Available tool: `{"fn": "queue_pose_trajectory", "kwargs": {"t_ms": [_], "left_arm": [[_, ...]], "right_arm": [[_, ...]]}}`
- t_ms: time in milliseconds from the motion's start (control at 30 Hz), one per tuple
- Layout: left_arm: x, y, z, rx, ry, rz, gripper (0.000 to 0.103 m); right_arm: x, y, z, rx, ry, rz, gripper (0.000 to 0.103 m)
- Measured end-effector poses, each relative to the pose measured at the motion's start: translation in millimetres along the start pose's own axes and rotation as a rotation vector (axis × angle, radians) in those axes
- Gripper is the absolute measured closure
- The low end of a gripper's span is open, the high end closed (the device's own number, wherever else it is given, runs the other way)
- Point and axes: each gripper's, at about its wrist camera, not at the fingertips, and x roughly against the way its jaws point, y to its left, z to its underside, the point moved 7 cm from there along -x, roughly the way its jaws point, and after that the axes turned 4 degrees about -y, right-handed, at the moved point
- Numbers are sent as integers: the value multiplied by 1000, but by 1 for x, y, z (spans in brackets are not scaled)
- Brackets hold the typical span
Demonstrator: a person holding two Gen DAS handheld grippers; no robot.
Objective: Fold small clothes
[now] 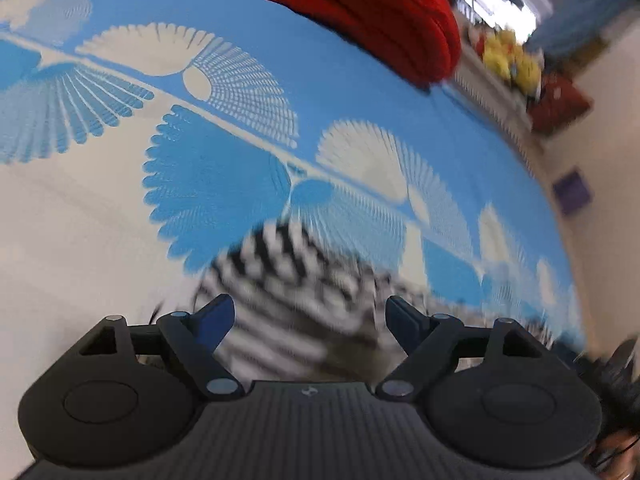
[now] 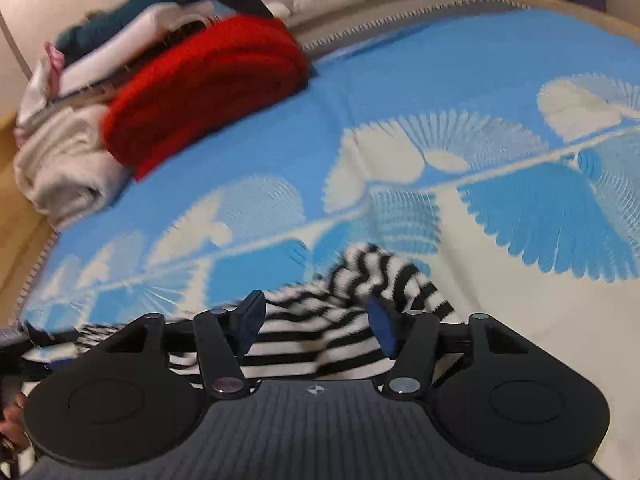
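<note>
A black-and-white striped garment (image 1: 288,272) lies crumpled on the blue-and-white patterned bed cover (image 1: 240,160), blurred in the left wrist view. My left gripper (image 1: 309,302) hovers just above its near part with the jaws wide apart and nothing pinched. In the right wrist view the same striped garment (image 2: 352,280) bunches upward between the fingers of my right gripper (image 2: 315,300). Those jaws stand apart and the blue pads do not press on the cloth. The near part of the garment is hidden under both gripper bodies.
A folded red knit (image 2: 200,80) (image 1: 360,12) lies at the far side of the bed cover (image 2: 480,100). Beside it sit a rolled cream blanket (image 2: 64,160) and a stack of white, pink and teal clothes (image 2: 120,32). Yellow plush toys (image 1: 508,60) stand beyond the bed's edge.
</note>
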Motion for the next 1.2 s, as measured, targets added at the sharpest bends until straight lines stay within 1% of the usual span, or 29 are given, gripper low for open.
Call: {"fn": "queue_pose_trajectory", "kwargs": {"t_ms": [67, 133, 200, 233, 300, 367, 433, 467, 500, 567, 633, 667, 733, 800, 867, 933, 1000, 1033, 1067, 1100, 1133, 1200], "left_arm": [[24, -7, 16, -71, 19, -74, 16], [49, -12, 34, -124, 24, -134, 16], [76, -13, 59, -148, 17, -174, 7], [90, -12, 74, -156, 6, -184, 0], [113, -7, 104, -158, -29, -203, 0], [129, 1, 133, -160, -36, -231, 0], [139, 10, 160, -161, -42, -242, 0], [141, 14, 171, -170, -54, -241, 0], [140, 18, 179, -186, -67, -257, 0], [134, 25, 185, -198, -62, -299, 0], [130, 28, 182, -177, -66, -263, 0], [127, 30, 180, -169, -76, -259, 0], [125, 36, 177, -167, -92, -287, 0], [124, 44, 174, -155, -99, -329, 0], [124, 54, 170, -111, -109, -349, 0], [127, 64, 163, -61, -128, -377, 0], [134, 74, 156, -17, -167, -430, 0], [139, 79, 153, 4, -191, -443, 0], [144, 83, 149, 21, -211, -448, 0], [148, 86, 146, 33, -226, -461, 0], [151, 90, 144, 36, -237, -484, 0], [150, 96, 142, 22, -218, -536, 0]], "right_arm": [[31, 11, -5, 14, -38, -16, 31], [67, 19, -4, 21, -70, -28, 25], [100, 25, 3, 19, -85, -29, 22], [114, 25, 8, 11, -96, -33, 20], [140, 22, 28, -24, -97, -51, 19], [157, 10, 58, -97, -60, -57, 19], [169, -5, 91, -191, -25, -45, 19], [173, -12, 107, -240, -15, -32, 19], [179, -21, 123, -291, -20, -15, 19], [185, -30, 143, -347, -32, 11, 20], [178, -35, 156, -374, -15, -9, 20], [172, -38, 159, -398, -2, -17, 20], [160, -47, 161, -475, 8, -48, 20], [148, -59, 161, -561, 5, -21, 21], [139, -69, 157, -623, -5, 2, 20], [134, -73, 154, -699, -16, 2, 18], [128, -73, 153, -718, -31, 0, 19], [127, -72, 152, -706, -45, 6, 32], [127, -71, 152, -690, -59, 33, 86], [129, -69, 150, -659, -68, 54, 87], [133, -65, 147, -633, -84, 49, 88], [147, -52, 137, -576, -128, 21, 88]]}}
